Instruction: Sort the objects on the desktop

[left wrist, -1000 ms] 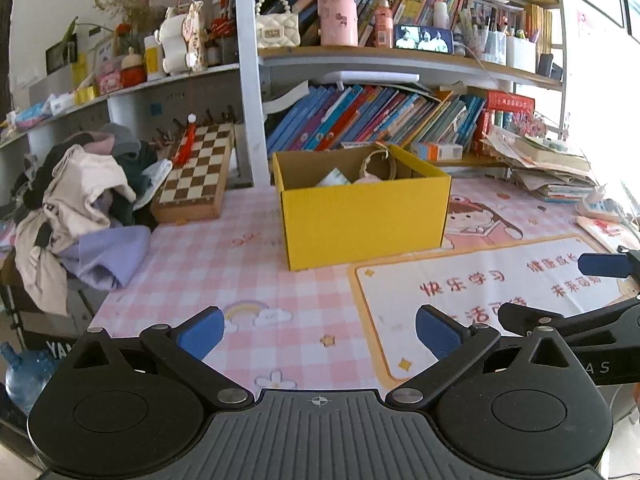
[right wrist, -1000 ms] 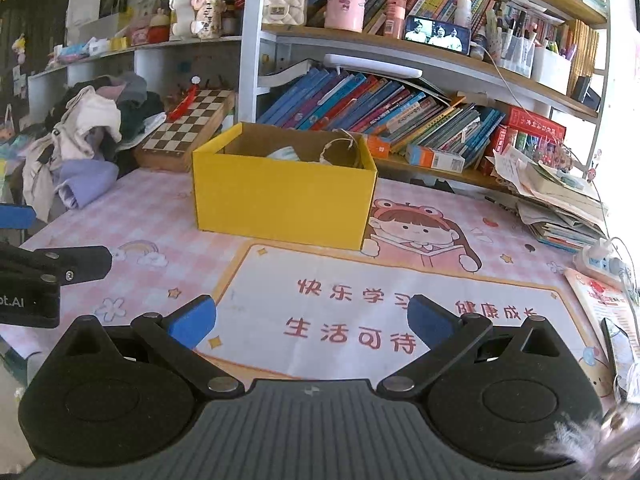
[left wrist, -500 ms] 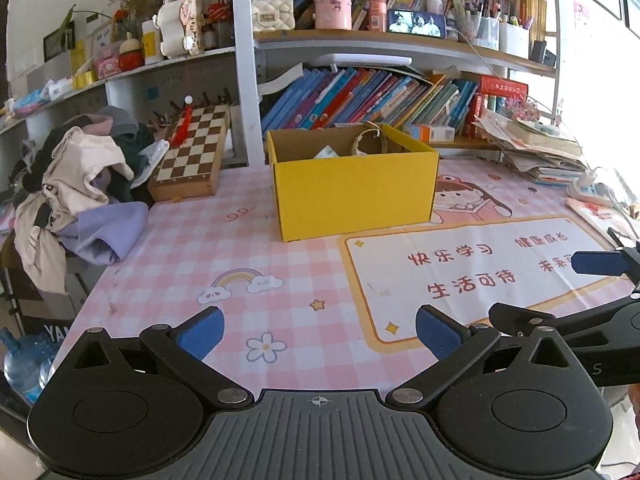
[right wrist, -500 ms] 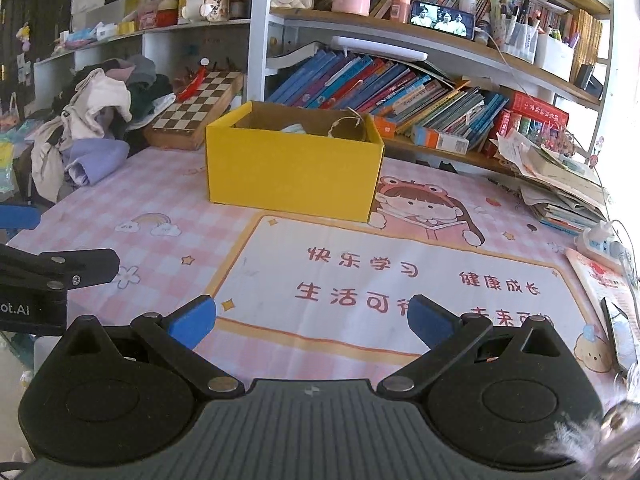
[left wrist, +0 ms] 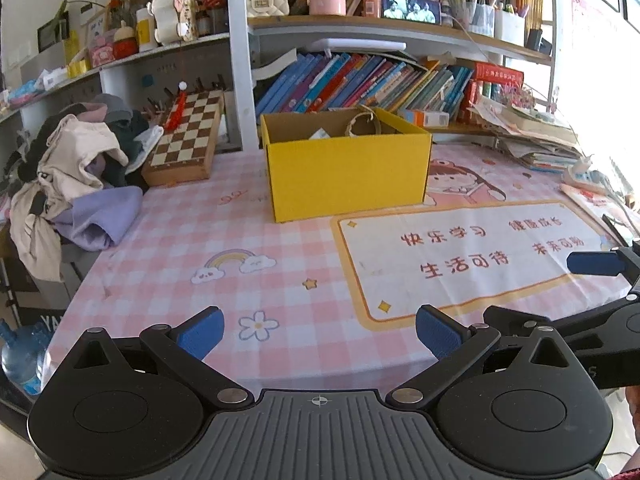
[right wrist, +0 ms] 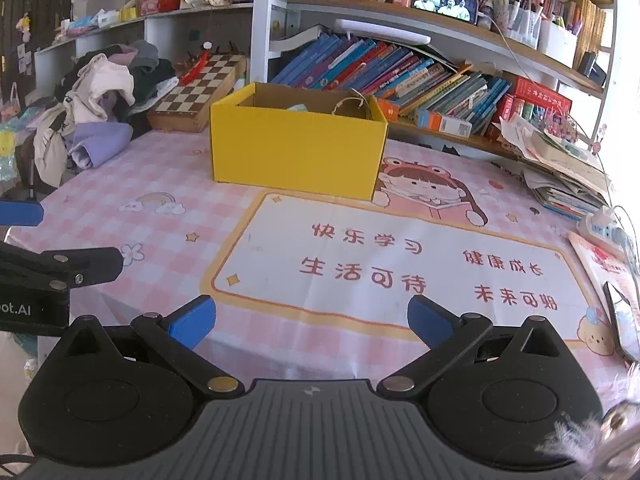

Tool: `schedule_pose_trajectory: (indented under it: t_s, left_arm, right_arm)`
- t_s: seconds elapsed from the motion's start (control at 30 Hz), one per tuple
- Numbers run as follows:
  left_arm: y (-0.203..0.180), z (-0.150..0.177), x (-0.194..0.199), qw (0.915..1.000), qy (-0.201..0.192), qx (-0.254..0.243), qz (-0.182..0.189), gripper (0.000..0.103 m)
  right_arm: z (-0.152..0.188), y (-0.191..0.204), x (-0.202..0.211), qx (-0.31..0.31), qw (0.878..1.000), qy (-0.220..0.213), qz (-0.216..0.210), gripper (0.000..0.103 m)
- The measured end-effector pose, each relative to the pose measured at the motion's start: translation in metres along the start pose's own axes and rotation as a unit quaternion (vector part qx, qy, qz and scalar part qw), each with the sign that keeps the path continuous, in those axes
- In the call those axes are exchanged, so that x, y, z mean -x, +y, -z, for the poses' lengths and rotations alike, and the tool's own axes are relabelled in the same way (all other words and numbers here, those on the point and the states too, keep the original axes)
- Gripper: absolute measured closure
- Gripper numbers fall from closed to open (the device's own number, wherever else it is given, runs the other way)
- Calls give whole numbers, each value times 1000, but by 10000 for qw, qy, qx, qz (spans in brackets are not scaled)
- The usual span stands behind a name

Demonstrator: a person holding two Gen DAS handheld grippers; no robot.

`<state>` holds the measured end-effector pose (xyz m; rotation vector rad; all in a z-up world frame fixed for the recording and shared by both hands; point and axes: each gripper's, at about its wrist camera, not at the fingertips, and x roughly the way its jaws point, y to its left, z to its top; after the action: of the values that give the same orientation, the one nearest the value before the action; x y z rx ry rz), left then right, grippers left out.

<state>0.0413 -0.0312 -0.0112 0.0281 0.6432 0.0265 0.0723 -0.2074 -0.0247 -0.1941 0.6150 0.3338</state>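
Two grippers, both empty, held low over the near edge of the surface (left wrist: 248,240). Left gripper (left wrist: 318,330): jaws spread wide, blue pads well apart, nothing between them, touching nothing. Right gripper (right wrist: 308,320): same state, jaws released wide, nothing held. Each gripper shows at the edge of the other's view, so they sit side by side, facing the shelves. Yellow box (left wrist: 346,170) stands open-topped toward the back of the pink checked mat, its front right corner just over the printed placemat (right wrist: 400,264). Inside, only partly visible over the rim: a pale packet and a looped cord or ring; contents otherwise hidden. Judgement: the box serves as the collecting bin, set central so either hand reaches it. Open mat in front of the box carries no loose items. Remaining clutter lies at the margins: chessboard (left wrist: 186,138) and a clothes heap (left wrist: 80,176) at left, paper stack (right wrist: 560,164) and a white power strip (right wrist: 604,226) at right. Judgement: sorting appears largely done, or the next pick lies at an edge.
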Motion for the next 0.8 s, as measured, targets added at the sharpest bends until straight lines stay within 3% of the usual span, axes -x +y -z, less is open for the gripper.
schedule_pose_trajectory:
  t_s: [0.8]
  left_arm:
    - [-2, 3, 5, 10000, 40, -11, 24, 0]
  right_arm:
    - [4, 2, 5, -27, 10000, 14, 58, 0]
